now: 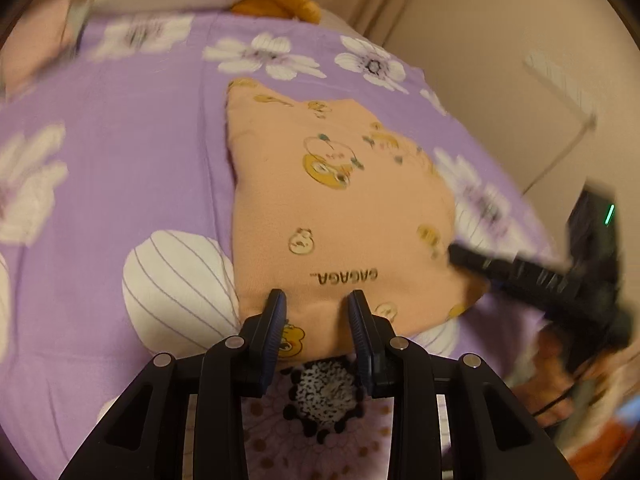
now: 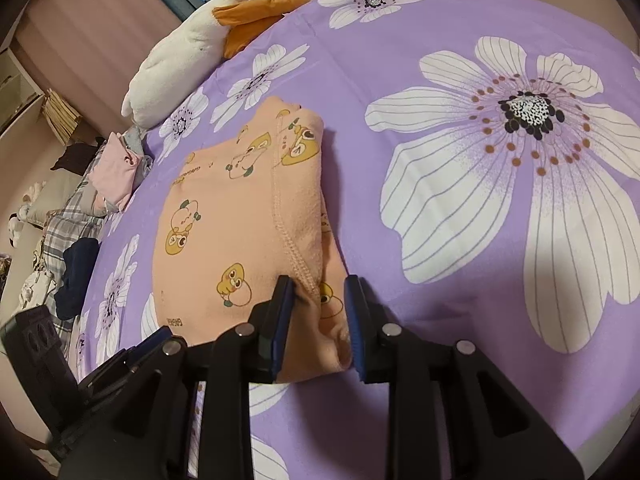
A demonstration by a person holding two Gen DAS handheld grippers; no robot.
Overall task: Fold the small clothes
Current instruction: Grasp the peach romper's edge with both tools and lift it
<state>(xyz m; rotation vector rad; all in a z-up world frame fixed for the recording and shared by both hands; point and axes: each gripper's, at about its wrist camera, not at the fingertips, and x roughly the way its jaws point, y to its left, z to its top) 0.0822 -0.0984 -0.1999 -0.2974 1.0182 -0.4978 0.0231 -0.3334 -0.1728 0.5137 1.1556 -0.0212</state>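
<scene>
A small peach garment printed with cartoon ducks lies folded on the purple flowered bedsheet. My left gripper is open, its jaws astride the garment's near edge. The right gripper shows in the left wrist view at the garment's right corner, blurred. In the right wrist view the garment lies folded over with a stitched hem on top. My right gripper is open with the garment's near folded corner between its fingers. The left gripper shows at the lower left.
A white and orange plush toy lies at the far edge of the bed. A heap of other clothes lies at the left of the bed. A cream wall stands beyond the bed's right side.
</scene>
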